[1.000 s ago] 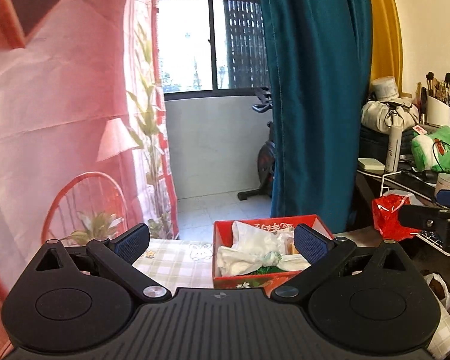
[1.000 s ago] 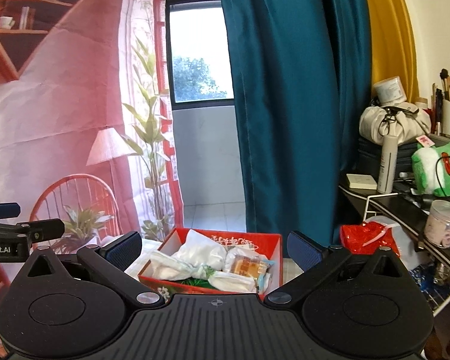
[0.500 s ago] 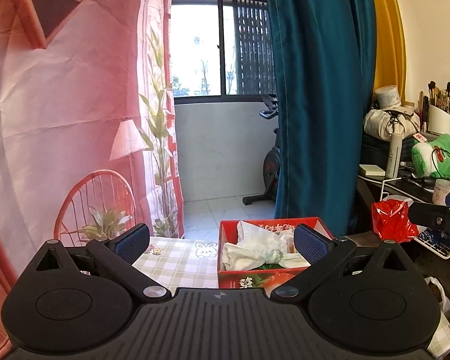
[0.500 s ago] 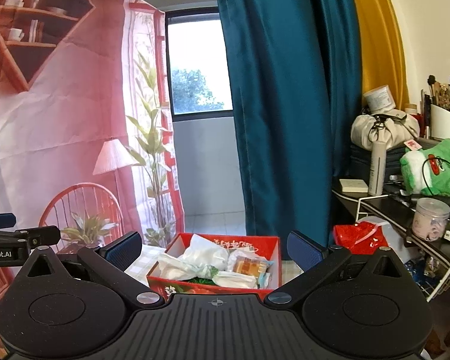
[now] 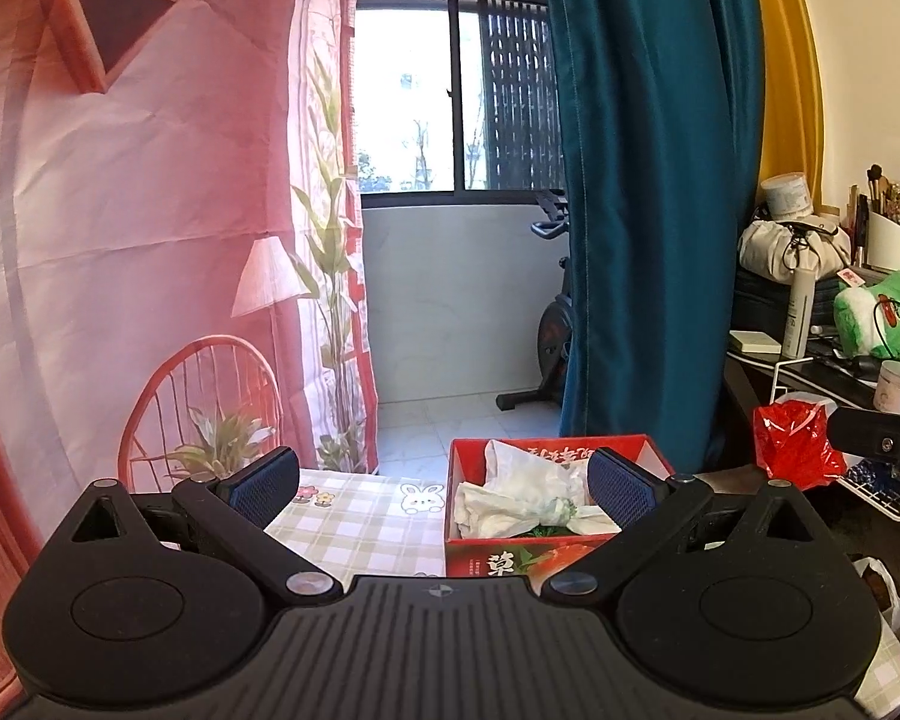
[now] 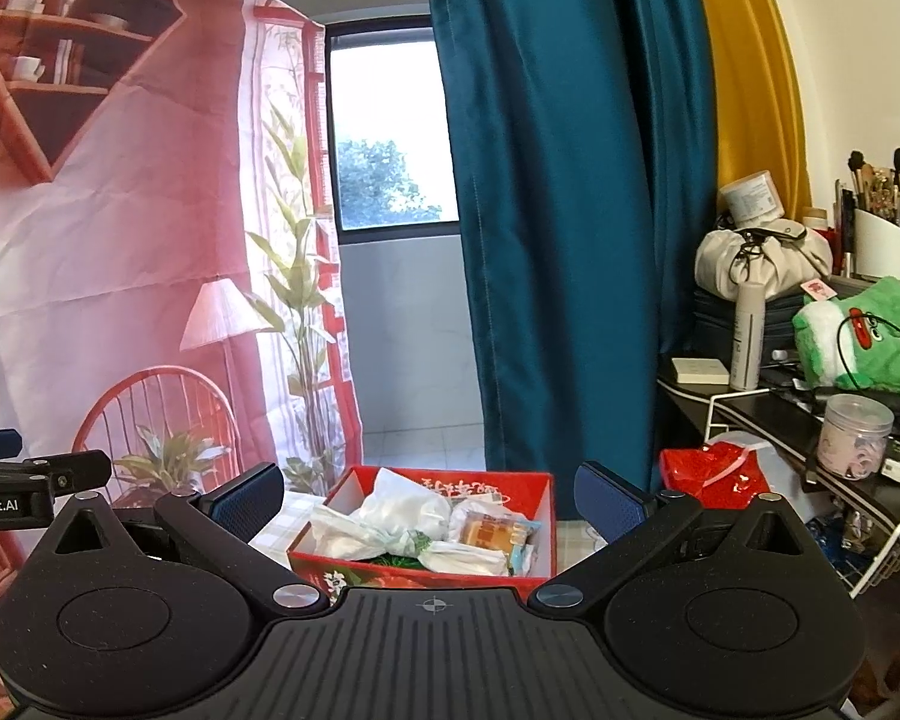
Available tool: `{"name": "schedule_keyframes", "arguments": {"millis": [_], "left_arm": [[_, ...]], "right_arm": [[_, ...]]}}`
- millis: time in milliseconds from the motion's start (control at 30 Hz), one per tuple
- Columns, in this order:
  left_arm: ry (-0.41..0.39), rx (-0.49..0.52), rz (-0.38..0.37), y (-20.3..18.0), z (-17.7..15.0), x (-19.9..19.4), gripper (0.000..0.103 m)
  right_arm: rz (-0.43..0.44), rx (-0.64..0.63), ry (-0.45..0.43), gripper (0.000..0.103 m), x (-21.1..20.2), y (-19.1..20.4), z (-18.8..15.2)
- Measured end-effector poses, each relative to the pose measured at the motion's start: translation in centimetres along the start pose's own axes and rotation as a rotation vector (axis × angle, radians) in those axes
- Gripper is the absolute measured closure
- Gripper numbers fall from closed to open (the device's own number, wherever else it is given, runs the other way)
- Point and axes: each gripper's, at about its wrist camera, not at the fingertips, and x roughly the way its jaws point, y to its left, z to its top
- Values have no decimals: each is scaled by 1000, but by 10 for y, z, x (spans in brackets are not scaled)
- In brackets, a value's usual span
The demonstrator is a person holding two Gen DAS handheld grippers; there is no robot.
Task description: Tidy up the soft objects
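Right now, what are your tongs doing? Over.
Left tongs open, empty. Right tongs open, empty. Red box of white soft bags ahead on checked tablecloth. Nothing blocking.

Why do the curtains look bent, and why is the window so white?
Left wrist view: the fisheye lens bows the teal curtain, and daylight overexposes the window. Right wrist view: same curving, window partly blown out, while the red box stays sharp.

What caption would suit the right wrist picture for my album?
Open right hand-held gripper faces a red box filled with white bags and a snack packet.
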Motion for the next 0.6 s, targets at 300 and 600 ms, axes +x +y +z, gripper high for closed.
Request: {"name": "schedule_keyframes", "arguments": {"millis": [300, 600], "left_arm": [[3, -2, 3, -2, 0, -1, 0], [16, -11, 8, 0, -1, 2, 0]], "right_arm": [[-2, 0, 3, 0, 0, -1, -1], [-5, 1, 12, 0, 2, -4, -5]]}}
